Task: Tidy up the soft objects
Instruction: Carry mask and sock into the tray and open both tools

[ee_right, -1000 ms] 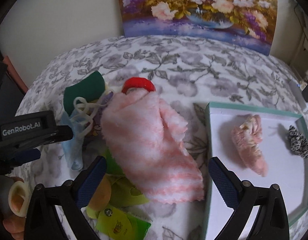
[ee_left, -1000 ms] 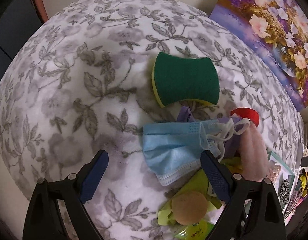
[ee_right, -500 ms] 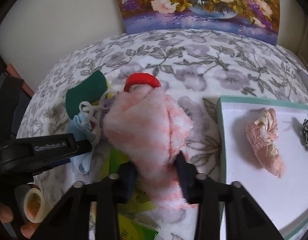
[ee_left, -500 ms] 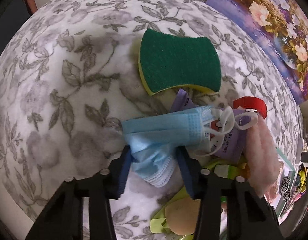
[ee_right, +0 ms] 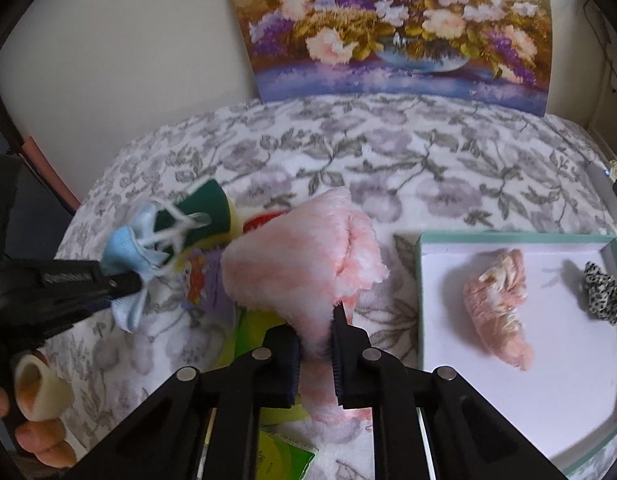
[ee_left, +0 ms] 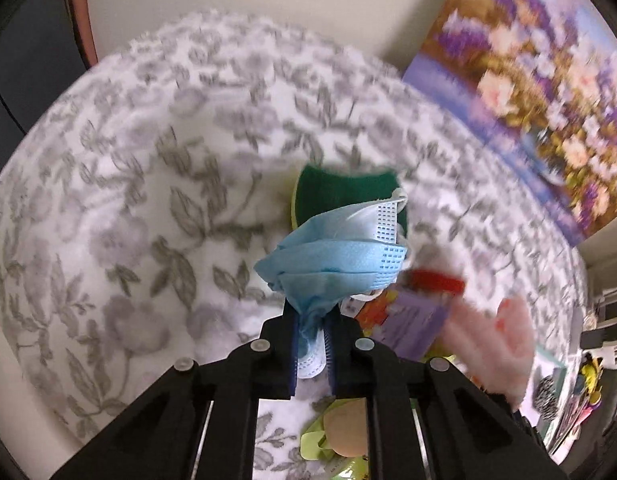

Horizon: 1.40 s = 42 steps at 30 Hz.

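The left gripper [ee_left: 311, 330] is pinched shut on a bunched edge of the blue face mask [ee_left: 336, 256], held at frame centre above the green sponge [ee_left: 340, 190]. The right gripper [ee_right: 314, 344] is clamped on the pink towel [ee_right: 300, 256], gathered at centre, left of the white tray [ee_right: 420, 300]. Both jaws have just been closing, cloth between them. Both items are judged light, limp and prone to slip; a thick gathered fold is best gripped.
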{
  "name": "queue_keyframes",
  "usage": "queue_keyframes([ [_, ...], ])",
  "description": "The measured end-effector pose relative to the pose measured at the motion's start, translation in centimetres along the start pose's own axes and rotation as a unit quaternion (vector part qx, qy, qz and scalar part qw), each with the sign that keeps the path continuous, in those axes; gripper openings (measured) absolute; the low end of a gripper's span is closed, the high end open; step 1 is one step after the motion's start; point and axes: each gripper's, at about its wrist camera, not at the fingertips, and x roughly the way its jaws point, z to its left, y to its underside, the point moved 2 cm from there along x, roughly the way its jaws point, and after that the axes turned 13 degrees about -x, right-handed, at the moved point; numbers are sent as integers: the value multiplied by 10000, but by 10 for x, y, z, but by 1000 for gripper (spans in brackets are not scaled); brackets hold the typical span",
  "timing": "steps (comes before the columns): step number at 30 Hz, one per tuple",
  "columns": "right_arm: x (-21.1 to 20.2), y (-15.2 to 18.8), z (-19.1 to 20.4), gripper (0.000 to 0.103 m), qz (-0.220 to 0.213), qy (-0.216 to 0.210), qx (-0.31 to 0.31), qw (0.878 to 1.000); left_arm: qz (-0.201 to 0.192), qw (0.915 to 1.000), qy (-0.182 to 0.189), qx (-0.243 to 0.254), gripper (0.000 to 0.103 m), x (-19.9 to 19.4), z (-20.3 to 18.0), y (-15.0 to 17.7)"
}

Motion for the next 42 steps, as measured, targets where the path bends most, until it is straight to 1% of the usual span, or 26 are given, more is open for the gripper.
queue_keyframes([
  [4, -16, -6, -1, 13, -185, 46, -3, 9998, -240, 9997, 95, -37, 11, -22, 0, -5],
  [11, -50, -16, -4, 13, -623, 80, 4, 9980, -475, 9986, 225, -94, 11, -51, 5, -6],
  [14, -60, -19, -4, 13, -734, 120, -33, 9972, -501, 9984, 246, -97, 11, -60, 5, -3],
  [19, -64, -16, -11, 13, -731, 98, 54, 9973, -399, 9988, 228, -142, 11, -59, 3, 1],
  [27, -71, -13, -24, 13, -753, 129, 164, 9969, -389, 9989, 274, -38, 11, -64, -10, 11],
  [32, -79, -10, -42, 13, -764, 159, 357, 9963, -373, 9988, 296, 98, 12, -66, -23, 20],
  [42, -94, -1, -93, 13, -588, 496, 873, 9932, -260, 9983, 300, 422, 12, -63, -55, 45],
])
